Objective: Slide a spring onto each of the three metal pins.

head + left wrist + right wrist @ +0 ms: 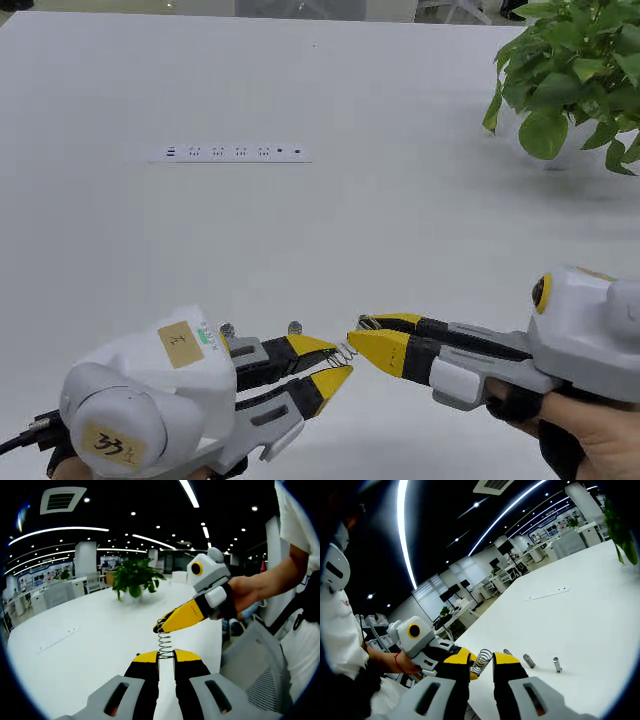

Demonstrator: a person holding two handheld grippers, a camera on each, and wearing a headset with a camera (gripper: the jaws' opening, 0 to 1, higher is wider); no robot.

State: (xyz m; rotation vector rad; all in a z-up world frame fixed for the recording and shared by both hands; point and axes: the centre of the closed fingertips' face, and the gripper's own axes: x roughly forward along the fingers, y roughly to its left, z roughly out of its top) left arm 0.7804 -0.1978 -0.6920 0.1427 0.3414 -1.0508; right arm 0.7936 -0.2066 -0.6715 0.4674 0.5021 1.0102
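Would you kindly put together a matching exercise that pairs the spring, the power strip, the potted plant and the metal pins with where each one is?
Things:
1. spring
2. power strip
3. potted plant
4. metal pins

Places:
A. at the far right of the table
B. on the table just beyond the left gripper
C. between the tips of the left gripper and the right gripper
D. lying flat on the far part of the table, left of centre

Pairs: 1-C, 2-D, 3-A, 4-B.
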